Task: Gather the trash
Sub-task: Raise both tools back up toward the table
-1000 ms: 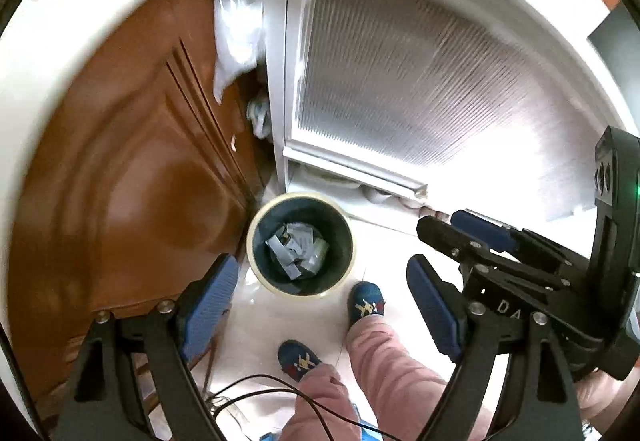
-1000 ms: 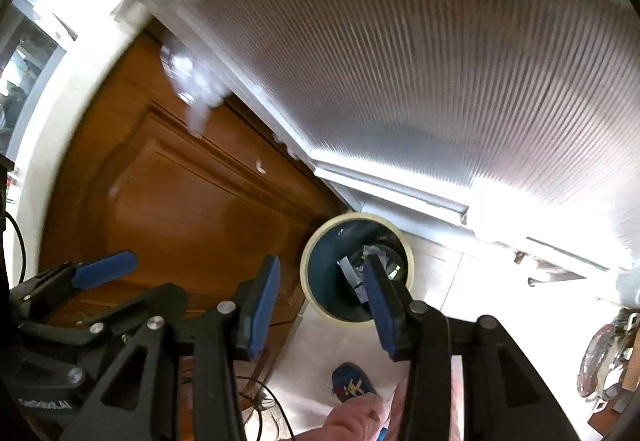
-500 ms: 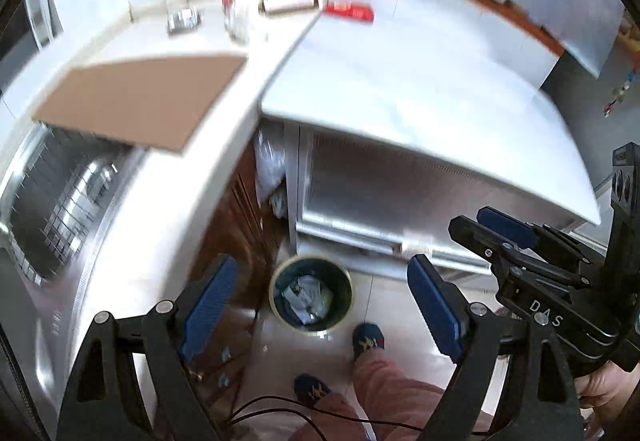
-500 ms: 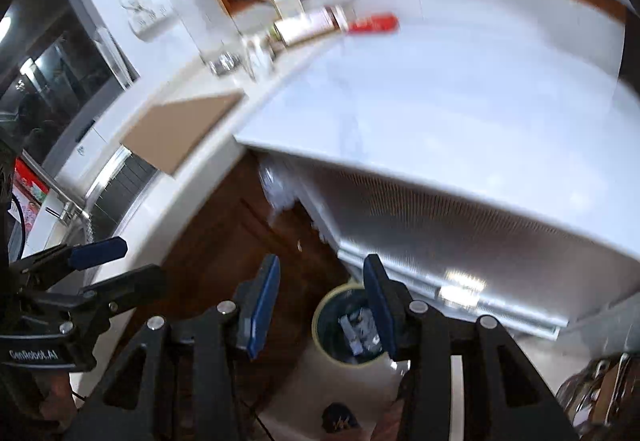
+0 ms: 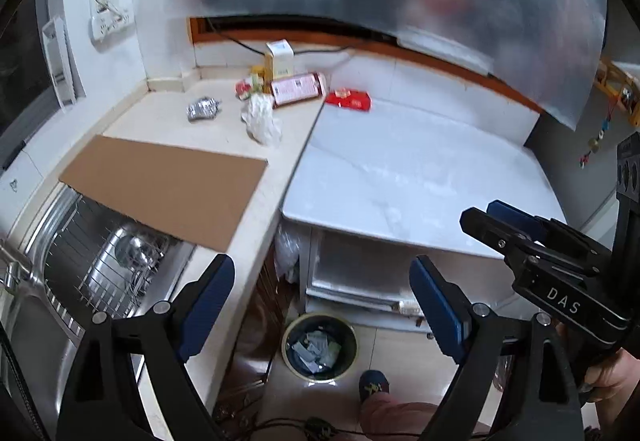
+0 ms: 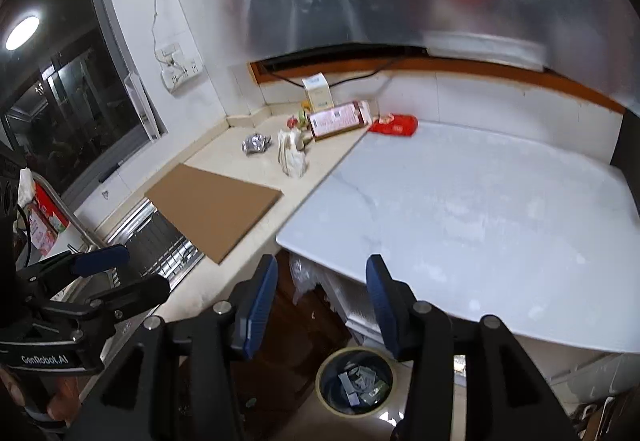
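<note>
A round trash bin (image 5: 319,348) with grey scraps inside stands on the floor below the counter; it also shows in the right wrist view (image 6: 355,381). On the counter's far corner lie a crumpled white wrapper (image 5: 261,118), a foil ball (image 5: 203,109), a red packet (image 5: 348,100) and a pink-labelled box (image 5: 297,88). The wrapper (image 6: 292,153), foil ball (image 6: 255,143) and red packet (image 6: 394,125) also show in the right wrist view. My left gripper (image 5: 320,305) is open and empty, high above the bin. My right gripper (image 6: 320,301) is open and empty.
A brown cardboard sheet (image 5: 168,185) lies over the edge of a steel sink (image 5: 92,273). A white marble table top (image 5: 416,173) adjoins the beige counter (image 5: 168,121). A small white carton (image 5: 280,59) stands at the back wall. A window (image 6: 60,113) is at left.
Both grippers rose from low over the bin to above counter height; the counter, sink and table top came into view. Both stayed open and empty.
</note>
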